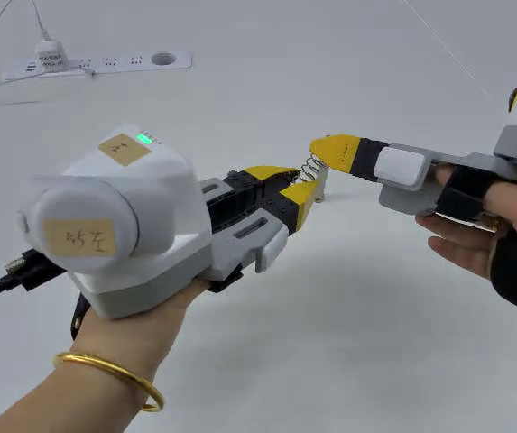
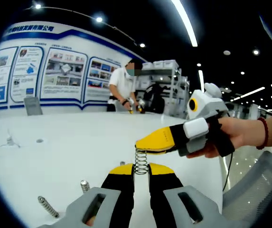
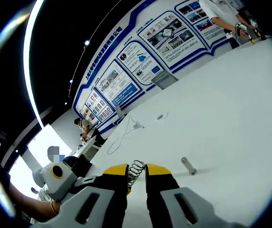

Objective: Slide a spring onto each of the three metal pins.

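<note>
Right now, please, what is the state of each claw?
Left claw: closed on the lower end of the spring.
Right claw: closed on the upper end of the same spring.

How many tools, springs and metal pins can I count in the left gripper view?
Tools: 2, the left tool and the right tool.
Springs: 2, the upright spring and the loose spring.
Metal pins: 1 clearly, the standing pin.
Total: 5.

A silvery coil spring [image 2: 141,162] stands upright, with a short metal pin [image 2: 84,185] upright nearby.
</note>
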`<state>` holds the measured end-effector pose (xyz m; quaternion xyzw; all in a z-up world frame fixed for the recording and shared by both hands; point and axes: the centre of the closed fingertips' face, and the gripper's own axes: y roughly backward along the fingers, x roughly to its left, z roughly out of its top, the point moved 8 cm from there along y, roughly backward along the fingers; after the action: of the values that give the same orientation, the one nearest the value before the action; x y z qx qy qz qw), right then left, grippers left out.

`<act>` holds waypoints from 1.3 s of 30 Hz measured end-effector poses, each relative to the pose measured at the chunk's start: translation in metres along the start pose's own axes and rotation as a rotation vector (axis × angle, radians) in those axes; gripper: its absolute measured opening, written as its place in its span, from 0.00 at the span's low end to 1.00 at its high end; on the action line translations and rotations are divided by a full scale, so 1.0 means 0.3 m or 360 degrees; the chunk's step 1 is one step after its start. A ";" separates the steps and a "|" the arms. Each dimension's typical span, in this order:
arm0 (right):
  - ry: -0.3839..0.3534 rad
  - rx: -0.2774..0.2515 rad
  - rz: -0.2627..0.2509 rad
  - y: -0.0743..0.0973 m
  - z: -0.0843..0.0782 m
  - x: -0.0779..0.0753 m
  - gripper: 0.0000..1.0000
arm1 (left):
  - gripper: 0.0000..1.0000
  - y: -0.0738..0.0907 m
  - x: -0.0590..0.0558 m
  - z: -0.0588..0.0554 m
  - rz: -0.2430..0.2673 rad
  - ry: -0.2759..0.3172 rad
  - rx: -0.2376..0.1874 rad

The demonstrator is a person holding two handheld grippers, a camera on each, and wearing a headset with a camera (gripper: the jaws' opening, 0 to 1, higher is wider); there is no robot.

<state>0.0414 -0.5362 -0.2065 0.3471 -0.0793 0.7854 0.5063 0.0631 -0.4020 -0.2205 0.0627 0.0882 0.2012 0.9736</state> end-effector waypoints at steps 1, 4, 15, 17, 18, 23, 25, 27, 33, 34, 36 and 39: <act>0.0000 -0.0001 0.0003 0.000 0.002 -0.001 0.15 | 0.10 0.000 0.001 -0.001 -0.0001 0.0009 0.0002; 0.0048 0.0005 0.0013 -0.002 0.001 0.006 0.14 | 0.10 0.001 0.003 -0.006 0.0003 0.0019 0.0017; 0.0354 0.0049 0.0024 -0.015 0.000 0.032 0.13 | 0.11 0.001 0.011 -0.020 0.0024 0.0038 0.0070; 0.0391 0.0049 0.0029 -0.017 0.001 0.040 0.13 | 0.11 0.000 0.013 -0.022 0.0031 0.0045 0.0074; 0.0401 0.0050 0.0034 -0.018 0.001 0.045 0.12 | 0.11 0.000 0.013 -0.022 0.0036 0.0047 0.0078; 0.0575 0.0071 0.0017 -0.030 0.003 0.064 0.11 | 0.11 -0.005 0.011 -0.017 0.0030 0.0035 0.0063; 0.0624 0.0089 0.0007 -0.039 -0.002 0.072 0.11 | 0.12 -0.011 0.013 -0.016 0.0048 0.0040 0.0064; 0.0627 0.0088 0.0005 -0.043 -0.003 0.077 0.11 | 0.14 -0.014 0.012 -0.013 0.0051 0.0048 0.0056; 0.0657 0.0083 0.0001 -0.046 0.007 0.074 0.11 | 0.19 -0.005 0.018 -0.010 0.0066 0.0019 0.0075; 0.0666 0.0085 -0.0001 -0.046 0.008 0.074 0.11 | 0.20 -0.002 0.019 -0.012 0.0069 0.0016 0.0081; 0.0677 0.0083 -0.0008 -0.044 0.012 0.070 0.11 | 0.21 0.004 0.021 -0.016 0.0071 0.0014 0.0100; 0.0691 0.0079 -0.0024 -0.043 0.018 0.065 0.11 | 0.23 0.012 0.025 -0.019 0.0084 0.0007 0.0120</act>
<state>0.0500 -0.5183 -0.1931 0.1828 0.0534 0.8395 0.5088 0.0675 -0.3952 -0.2266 0.1013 0.0961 0.2235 0.9646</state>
